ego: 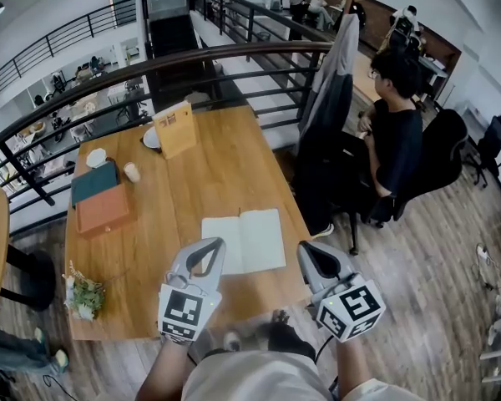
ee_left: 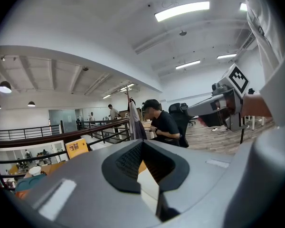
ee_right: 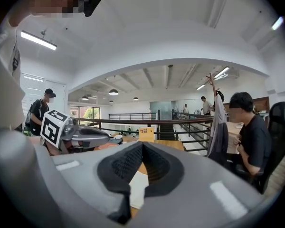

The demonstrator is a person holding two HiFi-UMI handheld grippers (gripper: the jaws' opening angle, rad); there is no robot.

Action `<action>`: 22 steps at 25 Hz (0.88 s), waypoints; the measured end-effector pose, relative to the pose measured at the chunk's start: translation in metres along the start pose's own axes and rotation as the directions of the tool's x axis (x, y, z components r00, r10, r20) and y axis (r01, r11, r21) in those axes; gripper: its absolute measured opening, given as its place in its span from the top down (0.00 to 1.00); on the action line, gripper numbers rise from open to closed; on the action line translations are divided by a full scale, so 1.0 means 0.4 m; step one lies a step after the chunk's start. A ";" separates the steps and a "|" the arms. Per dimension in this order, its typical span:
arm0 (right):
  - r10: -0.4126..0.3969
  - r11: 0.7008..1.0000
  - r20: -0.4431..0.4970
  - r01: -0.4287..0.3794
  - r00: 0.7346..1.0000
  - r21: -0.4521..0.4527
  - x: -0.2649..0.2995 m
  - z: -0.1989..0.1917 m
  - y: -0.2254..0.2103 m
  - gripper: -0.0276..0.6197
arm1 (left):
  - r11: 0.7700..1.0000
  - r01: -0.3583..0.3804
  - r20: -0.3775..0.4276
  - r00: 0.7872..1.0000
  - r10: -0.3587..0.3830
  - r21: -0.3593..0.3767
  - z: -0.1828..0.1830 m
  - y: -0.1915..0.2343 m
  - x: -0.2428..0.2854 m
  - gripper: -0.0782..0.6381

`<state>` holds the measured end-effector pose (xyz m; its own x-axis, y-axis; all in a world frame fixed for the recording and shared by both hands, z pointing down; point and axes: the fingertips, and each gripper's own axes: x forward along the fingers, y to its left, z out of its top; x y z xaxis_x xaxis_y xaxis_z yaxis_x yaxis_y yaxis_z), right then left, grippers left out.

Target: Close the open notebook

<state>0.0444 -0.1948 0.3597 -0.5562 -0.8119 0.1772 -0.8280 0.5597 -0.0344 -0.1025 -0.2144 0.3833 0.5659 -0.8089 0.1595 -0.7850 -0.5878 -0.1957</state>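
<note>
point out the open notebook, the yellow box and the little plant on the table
open notebook (ego: 263,239): head view, on its right-hand page.
yellow box (ego: 177,132): head view, middle of its front face.
little plant (ego: 85,294): head view, on its leaves.

Left gripper (ee_left: 142,142): grey jaws fill lower frame, black pad tips together, nothing between.
Open notebook (ee_left: 150,186): white sliver seen through gap behind tips; strip of wooden table (ee_left: 141,168) above it.
Right gripper (ee_left: 194,109): upper right, marker cube (ee_left: 238,80) at rear.
Seated person (ee_left: 162,125): black top, centre.
Hanging coat (ee_left: 133,121): just left of person.
Dark railing (ee_left: 61,137): left.
Yellow box (ee_left: 77,147): below railing.
Ceiling strip lights (ee_left: 182,11): lit.
</note>
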 end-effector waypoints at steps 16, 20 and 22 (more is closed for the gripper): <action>-0.066 0.998 -0.042 0.066 0.997 0.005 -0.041 -0.080 -0.118 0.96 | 0.993 0.108 -0.079 0.991 -0.105 0.038 -0.065 -0.114 0.130 0.84; -0.060 0.998 -0.068 0.062 0.996 0.018 -0.029 -0.115 -0.118 0.96 | 0.990 0.135 -0.101 0.986 -0.130 0.044 -0.092 -0.126 0.154 0.83; -0.058 0.998 -0.079 0.060 0.995 0.024 -0.030 -0.132 -0.118 0.96 | 0.988 0.149 -0.116 0.983 -0.143 0.047 -0.107 -0.140 0.161 0.82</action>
<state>0.0939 -0.2029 0.4112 -0.5003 -0.8273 0.2555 -0.8612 0.5061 -0.0476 -0.0330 -0.2331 0.4460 0.6389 -0.7096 0.2970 -0.6795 -0.7016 -0.2145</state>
